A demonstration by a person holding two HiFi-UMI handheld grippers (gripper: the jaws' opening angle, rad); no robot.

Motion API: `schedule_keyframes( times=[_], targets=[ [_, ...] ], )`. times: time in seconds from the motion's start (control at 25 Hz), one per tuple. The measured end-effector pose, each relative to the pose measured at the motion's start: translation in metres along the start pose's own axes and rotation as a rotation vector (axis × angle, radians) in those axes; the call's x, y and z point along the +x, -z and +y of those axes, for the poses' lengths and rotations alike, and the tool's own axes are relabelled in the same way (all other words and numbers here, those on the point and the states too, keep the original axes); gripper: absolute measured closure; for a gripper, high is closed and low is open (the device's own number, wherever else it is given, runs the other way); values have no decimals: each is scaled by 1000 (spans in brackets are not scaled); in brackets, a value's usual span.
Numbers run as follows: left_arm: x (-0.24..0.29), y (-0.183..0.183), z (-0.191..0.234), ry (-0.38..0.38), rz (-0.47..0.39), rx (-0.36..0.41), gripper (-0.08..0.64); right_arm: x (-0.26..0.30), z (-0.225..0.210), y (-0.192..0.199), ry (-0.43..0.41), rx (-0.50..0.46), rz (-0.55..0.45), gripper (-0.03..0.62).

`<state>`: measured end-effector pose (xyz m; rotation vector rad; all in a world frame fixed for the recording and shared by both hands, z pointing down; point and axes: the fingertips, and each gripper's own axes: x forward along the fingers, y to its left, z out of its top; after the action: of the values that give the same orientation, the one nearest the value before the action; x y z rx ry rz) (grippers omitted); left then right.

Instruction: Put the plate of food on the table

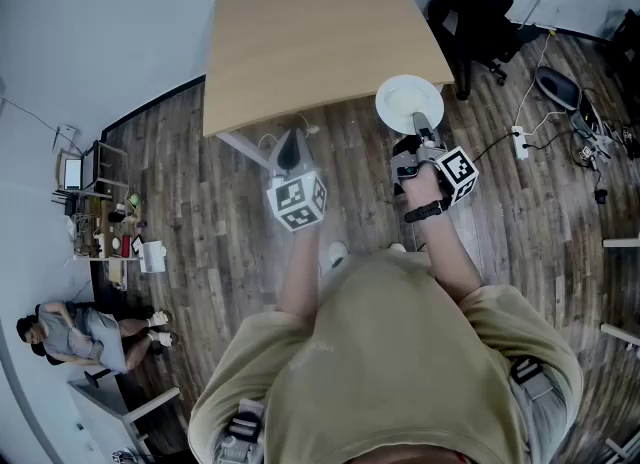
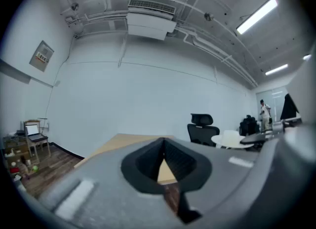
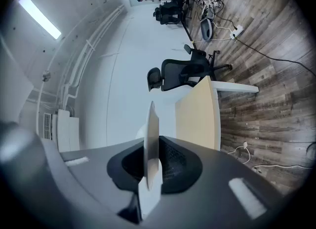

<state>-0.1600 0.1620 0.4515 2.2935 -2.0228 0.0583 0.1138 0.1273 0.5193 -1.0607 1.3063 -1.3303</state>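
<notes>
Right gripper [image 1: 424, 132] clamped on plate [image 1: 404, 99] rim at table [image 1: 310, 42] near edge; thin one-sided grip, plate may tilt, slip

2 grippers are counted: the left gripper [image 1: 288, 147] at 12 o'clock in the head view, the right gripper [image 1: 425, 130] at 1 o'clock. 1 plate [image 1: 405, 100] and 1 table [image 1: 300, 42] are seen. At least 2 office chairs [image 3: 185, 72] are made out, 1 power strip [image 1: 518, 142], and 1 seated person [image 1: 75, 337] at 8 o'clock.
</notes>
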Motion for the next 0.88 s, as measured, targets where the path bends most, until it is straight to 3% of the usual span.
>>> schedule_keyframes(
  times=[0.88],
  targets=[
    [11, 8, -32, -34, -20, -8, 561, 14, -3, -10, -11, -24, 105, 572]
  ],
)
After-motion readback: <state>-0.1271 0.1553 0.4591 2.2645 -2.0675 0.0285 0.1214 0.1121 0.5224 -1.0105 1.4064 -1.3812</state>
